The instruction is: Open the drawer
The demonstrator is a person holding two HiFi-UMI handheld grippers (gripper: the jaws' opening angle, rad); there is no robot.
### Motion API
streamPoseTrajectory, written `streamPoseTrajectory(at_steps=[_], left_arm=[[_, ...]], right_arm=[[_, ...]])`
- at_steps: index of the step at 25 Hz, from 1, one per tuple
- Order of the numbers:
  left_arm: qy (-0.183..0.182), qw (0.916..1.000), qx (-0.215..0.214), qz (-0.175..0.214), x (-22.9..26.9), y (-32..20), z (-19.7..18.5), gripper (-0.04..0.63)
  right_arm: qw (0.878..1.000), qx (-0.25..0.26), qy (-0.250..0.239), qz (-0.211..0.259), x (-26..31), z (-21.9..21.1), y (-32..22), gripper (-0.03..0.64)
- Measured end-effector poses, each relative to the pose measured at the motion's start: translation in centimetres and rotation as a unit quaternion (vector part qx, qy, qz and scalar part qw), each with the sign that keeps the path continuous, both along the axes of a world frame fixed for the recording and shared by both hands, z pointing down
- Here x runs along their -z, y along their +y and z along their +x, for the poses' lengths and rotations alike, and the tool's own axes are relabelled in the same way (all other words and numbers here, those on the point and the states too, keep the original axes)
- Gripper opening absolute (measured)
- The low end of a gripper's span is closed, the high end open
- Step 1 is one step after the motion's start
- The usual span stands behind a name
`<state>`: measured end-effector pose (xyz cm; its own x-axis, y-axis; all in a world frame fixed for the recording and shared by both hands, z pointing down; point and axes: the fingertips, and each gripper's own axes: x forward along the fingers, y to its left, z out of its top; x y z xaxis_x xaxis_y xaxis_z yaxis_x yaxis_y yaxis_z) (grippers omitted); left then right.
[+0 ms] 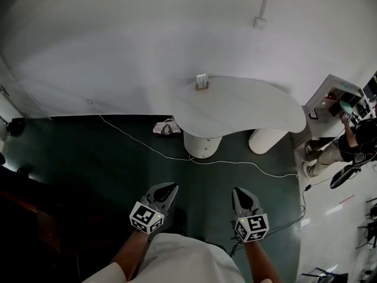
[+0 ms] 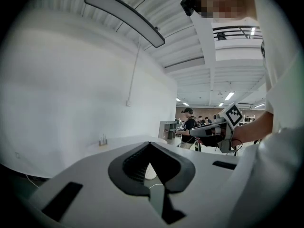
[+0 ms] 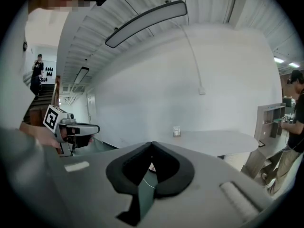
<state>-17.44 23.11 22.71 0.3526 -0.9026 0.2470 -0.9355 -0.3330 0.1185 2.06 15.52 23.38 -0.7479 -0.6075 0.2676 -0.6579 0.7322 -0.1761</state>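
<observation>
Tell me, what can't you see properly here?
Drawer: none shows in any view.
Small item on the table: too small to name, head view.
Bundle on the floor: too small, head view.
Person by the shelf: small, at the right edge, head view.

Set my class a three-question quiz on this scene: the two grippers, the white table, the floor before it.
1. True or false: the left gripper and the right gripper each hold something.
2. What crosses the dark floor before the white table? A) white cable B) red hose C) chain
3. Fill in: the small holder on the table stands beside the ___.
Key: 1 false, both shut and empty; 2 A; 3 wall.
</observation>
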Motion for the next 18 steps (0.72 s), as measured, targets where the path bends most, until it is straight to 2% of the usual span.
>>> streamPoseTrajectory(at_steps=[6,14,18], left_arm=[[0.006,0.9995,-0.029,-0.010,-2.6,-4.0,-2.6,0.006],[-0.001,0.9995,-0.031,0.001,-4.4,-7.8,-6.1,0.006],[0.000,0.9996,-0.029,0.002,-5.9,-7.9,-6.2,0.006]], right_arm=[[1.000,-0.026,0.015,-0.006,-2.1,-2.9,-3.1,0.011],[0.999,-0.038,0.022,-0.013,-4.4,-6.5,-5.5,0.011],[0.999,-0.034,0.023,-0.017,-6.2,-6.8,-5.6,0.011]])
